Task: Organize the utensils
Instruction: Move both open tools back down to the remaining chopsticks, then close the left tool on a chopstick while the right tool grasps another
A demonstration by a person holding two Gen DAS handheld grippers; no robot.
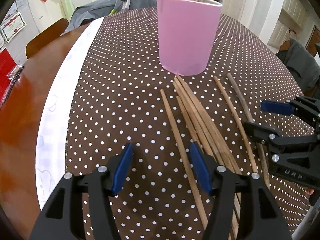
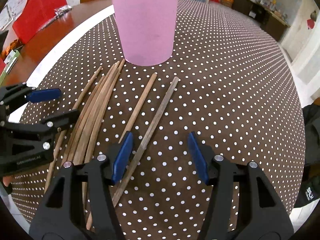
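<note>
A pink cup (image 1: 187, 34) stands upright on the dotted brown tablecloth (image 1: 120, 84), with several wooden chopsticks standing in it. Several more wooden chopsticks (image 1: 200, 120) lie flat in front of it. A single one (image 1: 181, 144) passes between the jaws of my left gripper (image 1: 161, 168), which is open and empty. In the right wrist view, the cup (image 2: 147, 26) is ahead, the chopstick bundle (image 2: 96, 110) lies left, and a darker grey chopstick (image 2: 152, 124) lies just inside the left finger of my open, empty right gripper (image 2: 160, 158).
The right gripper shows at the right edge of the left wrist view (image 1: 286, 132); the left gripper shows at the left edge of the right wrist view (image 2: 30, 118). A red bag (image 2: 38, 12) sits on the bare wooden table (image 1: 24, 104) to the left. Chairs stand behind.
</note>
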